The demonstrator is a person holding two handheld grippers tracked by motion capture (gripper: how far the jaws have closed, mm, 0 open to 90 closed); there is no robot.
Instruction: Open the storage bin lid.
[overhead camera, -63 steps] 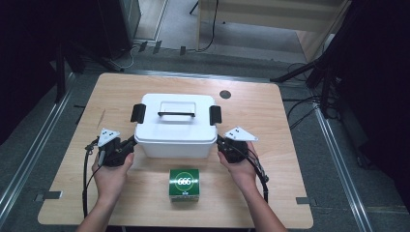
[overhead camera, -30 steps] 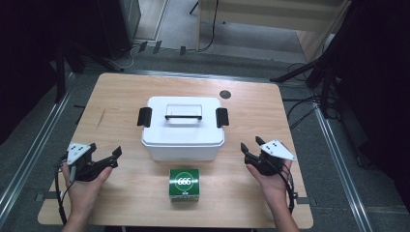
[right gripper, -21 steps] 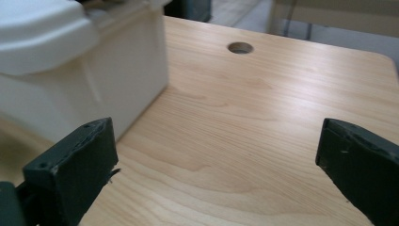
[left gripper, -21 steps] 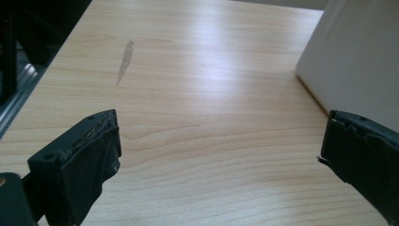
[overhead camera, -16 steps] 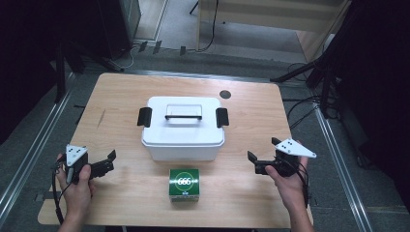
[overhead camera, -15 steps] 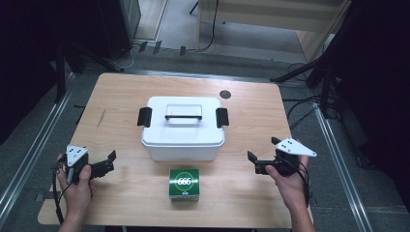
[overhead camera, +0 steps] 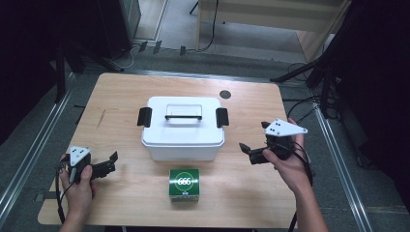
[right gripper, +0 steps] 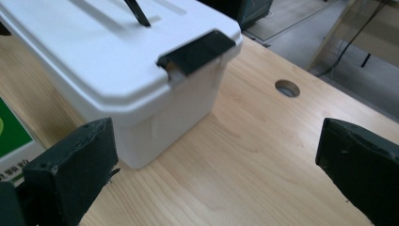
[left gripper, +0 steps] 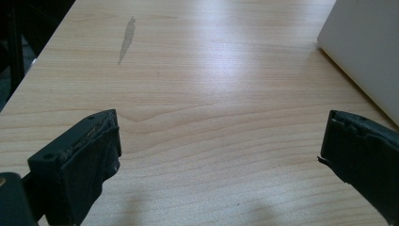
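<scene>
Both claws are held wide open, with nothing between their jaws. In the high view the left gripper (overhead camera: 110, 164) is seen at the lower left of the frame and the right gripper (overhead camera: 247, 153) at the middle right. Between them, in the middle of the frame, the white box (overhead camera: 183, 126) is found on the wooden table (overhead camera: 121, 96). Its long side runs from left to right across the picture. The right gripper is nearer to it, and its jaws are pointed at the box's right end. The left gripper is kept farther off, lower down.

The box is made of smooth, hard white plastic with rounded corners. A black clip (overhead camera: 222, 117) is fixed on its right end, and a black clip on its left end (overhead camera: 144, 116). A flat handle (overhead camera: 183, 112) is laid on the lid. Just below the box, a small green box (overhead camera: 184, 183) with "666" printed on it can be seen.
</scene>
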